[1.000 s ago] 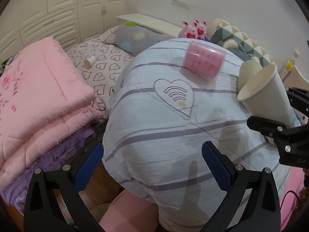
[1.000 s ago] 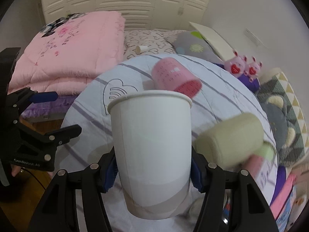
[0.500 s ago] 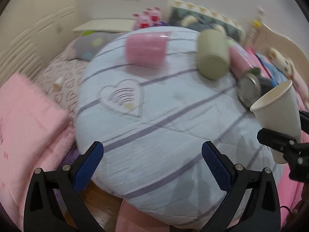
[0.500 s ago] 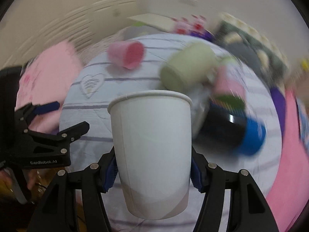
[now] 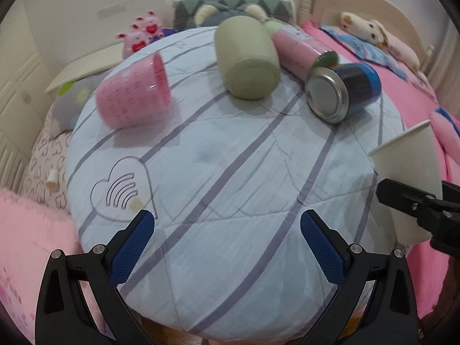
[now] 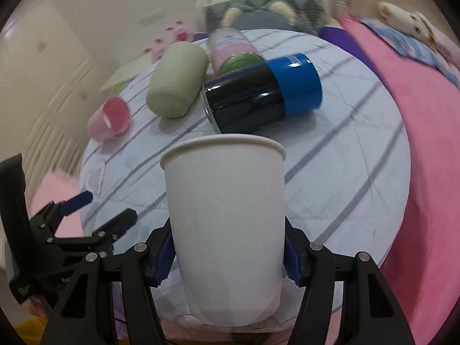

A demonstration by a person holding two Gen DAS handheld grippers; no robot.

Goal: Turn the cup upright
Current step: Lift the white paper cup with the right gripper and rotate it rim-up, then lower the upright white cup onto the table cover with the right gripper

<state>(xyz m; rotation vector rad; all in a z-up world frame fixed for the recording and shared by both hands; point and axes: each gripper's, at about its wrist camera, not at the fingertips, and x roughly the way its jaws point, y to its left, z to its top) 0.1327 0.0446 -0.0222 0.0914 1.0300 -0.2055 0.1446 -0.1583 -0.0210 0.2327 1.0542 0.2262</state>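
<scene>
My right gripper [image 6: 228, 254] is shut on a white paper cup [image 6: 225, 215], held rim up above the near edge of a light blue striped quilt [image 6: 345, 149]. The same cup [image 5: 411, 169] shows at the right edge of the left wrist view, clamped by the right gripper [image 5: 417, 204]. My left gripper [image 5: 227, 247] is open and empty over the quilt's front [image 5: 230, 178]. A pink cup [image 5: 135, 95], a green cup [image 5: 247, 60], a pink bottle [image 5: 299, 47] and a blue-and-black cup [image 5: 345, 92] lie on their sides on the quilt.
A folded pink blanket [image 5: 26, 247] lies at the left. Pillows and plush toys [image 5: 141, 33] sit behind the quilt. A pink bedsheet [image 6: 425, 132] and a bed headboard [image 5: 359, 5] are at the right. The left gripper [image 6: 72, 224] shows at the lower left of the right wrist view.
Both grippers have swung rightward around the quilt, so the lying cups now sit nearer the middle. The white cup stays clamped and upright in the right gripper. The left gripper stays open.
</scene>
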